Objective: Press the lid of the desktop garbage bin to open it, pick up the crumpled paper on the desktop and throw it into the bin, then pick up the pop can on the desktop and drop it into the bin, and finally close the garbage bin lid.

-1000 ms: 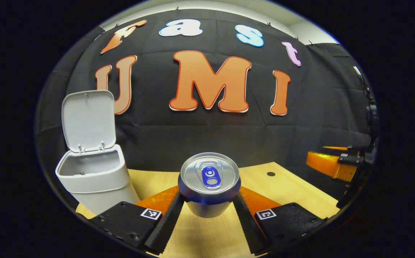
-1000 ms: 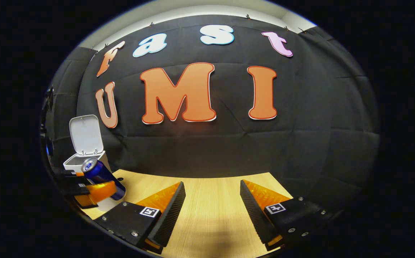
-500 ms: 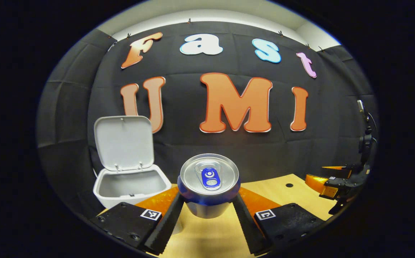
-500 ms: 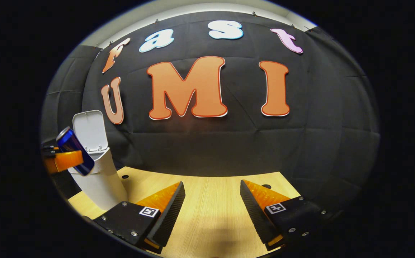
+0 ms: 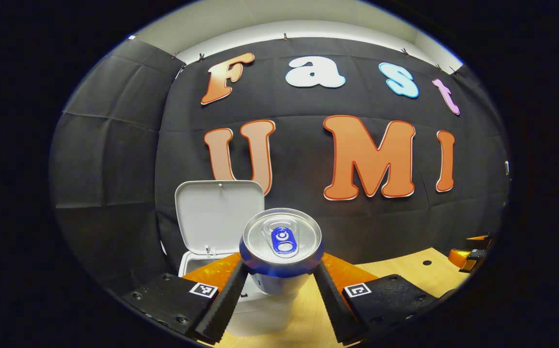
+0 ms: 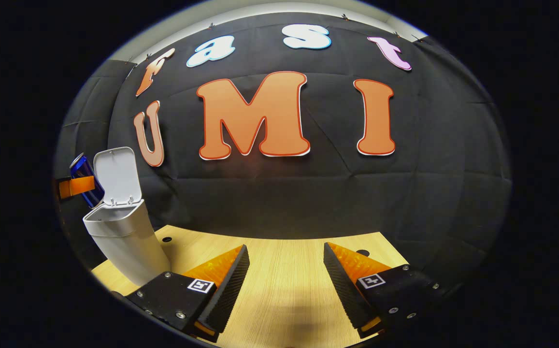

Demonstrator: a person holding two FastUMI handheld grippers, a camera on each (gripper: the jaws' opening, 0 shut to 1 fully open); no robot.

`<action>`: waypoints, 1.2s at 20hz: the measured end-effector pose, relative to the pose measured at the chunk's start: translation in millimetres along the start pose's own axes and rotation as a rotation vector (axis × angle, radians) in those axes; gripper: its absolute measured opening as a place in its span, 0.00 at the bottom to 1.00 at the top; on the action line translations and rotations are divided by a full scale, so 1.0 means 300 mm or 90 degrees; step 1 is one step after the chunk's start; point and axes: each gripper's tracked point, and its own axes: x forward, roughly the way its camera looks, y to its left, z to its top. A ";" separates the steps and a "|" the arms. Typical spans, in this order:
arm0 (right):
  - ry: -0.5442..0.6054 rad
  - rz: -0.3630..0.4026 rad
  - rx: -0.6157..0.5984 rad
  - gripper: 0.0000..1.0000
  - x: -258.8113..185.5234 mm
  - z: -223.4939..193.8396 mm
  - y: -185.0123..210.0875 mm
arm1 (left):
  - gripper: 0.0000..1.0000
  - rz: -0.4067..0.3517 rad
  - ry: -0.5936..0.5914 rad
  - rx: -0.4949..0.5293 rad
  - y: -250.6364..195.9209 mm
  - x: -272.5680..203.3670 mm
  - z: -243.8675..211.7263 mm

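Left gripper [image 5: 279, 290] had its jaws clamped on the can [image 5: 281, 241], gripped below the rim, lifted clear of the worktop [image 5: 405, 275]. Bin [image 5: 260, 309] sat just behind and under the can, lid [image 5: 219, 212] standing up and open. In the right gripper view the can [image 6: 85, 179] hung beside the lid [image 6: 116, 176], above and just left of the bin [image 6: 120, 241] mouth, so not over it yet. My read: step three, can-to-bin carry. Next move calls for shifting the can over the opening, then letting go; lid closing comes after. Right gripper [image 6: 286, 285] sat idle low over the worktop [image 6: 284, 270], jaws spread, nothing between them. Count: one can, one bin, two grippers. Paper: couldn't tell, bin interior hidden.
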 end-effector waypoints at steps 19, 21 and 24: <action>0.006 -0.053 -0.003 0.92 -0.089 -0.011 -0.088 | 0.84 0.066 0.039 -0.030 0.232 0.292 -0.157; 0.006 -0.058 0.001 0.92 -0.098 -0.013 -0.108 | 0.87 0.067 0.034 -0.032 0.232 0.293 -0.142; 0.006 -0.063 0.002 0.92 -0.110 -0.013 -0.116 | 0.88 0.069 0.015 -0.032 0.235 0.288 -0.076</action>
